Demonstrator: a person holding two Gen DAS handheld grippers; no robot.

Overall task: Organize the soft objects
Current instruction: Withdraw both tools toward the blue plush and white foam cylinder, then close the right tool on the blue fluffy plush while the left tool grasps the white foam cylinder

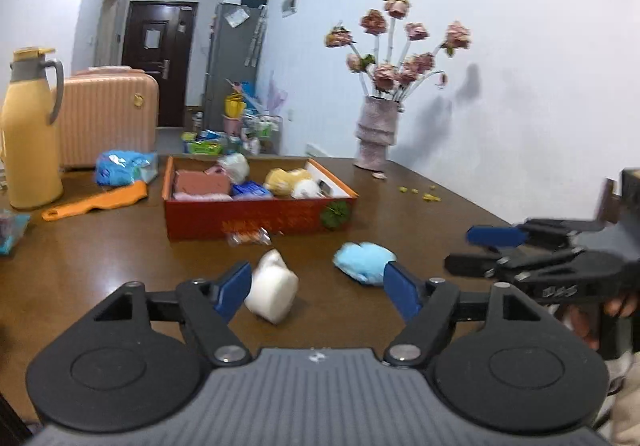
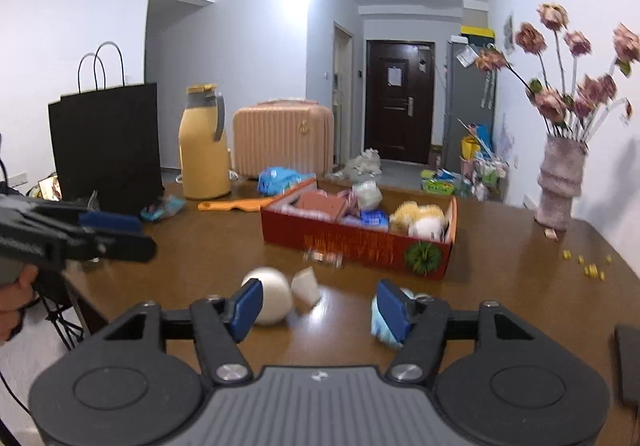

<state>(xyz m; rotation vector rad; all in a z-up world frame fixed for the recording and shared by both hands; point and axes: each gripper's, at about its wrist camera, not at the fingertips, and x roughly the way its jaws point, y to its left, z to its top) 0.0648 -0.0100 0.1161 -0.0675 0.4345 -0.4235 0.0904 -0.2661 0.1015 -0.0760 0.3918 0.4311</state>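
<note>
Brown desk (image 1: 120,258) by white wall | red box (image 1: 256,220) kept mid-desk as collection point, partly filled | white soft piece (image 1: 272,292), blue soft piece (image 1: 364,260) left loose near front edge | left tongs (image 1: 316,292) and right tongs (image 2: 320,310) held apart, nothing clamped, seemingly readied for pickup

A yellow thermos (image 1: 30,134), pink suitcase (image 1: 108,114), orange comb (image 1: 96,202) and flower vase (image 1: 376,134) stand around.

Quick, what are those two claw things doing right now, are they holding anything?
Left gripper: open, holding nothing; the white soft toy lies on the table between its fingers.
Right gripper: open, holding nothing; the light blue soft toy lies by its right finger.
</note>
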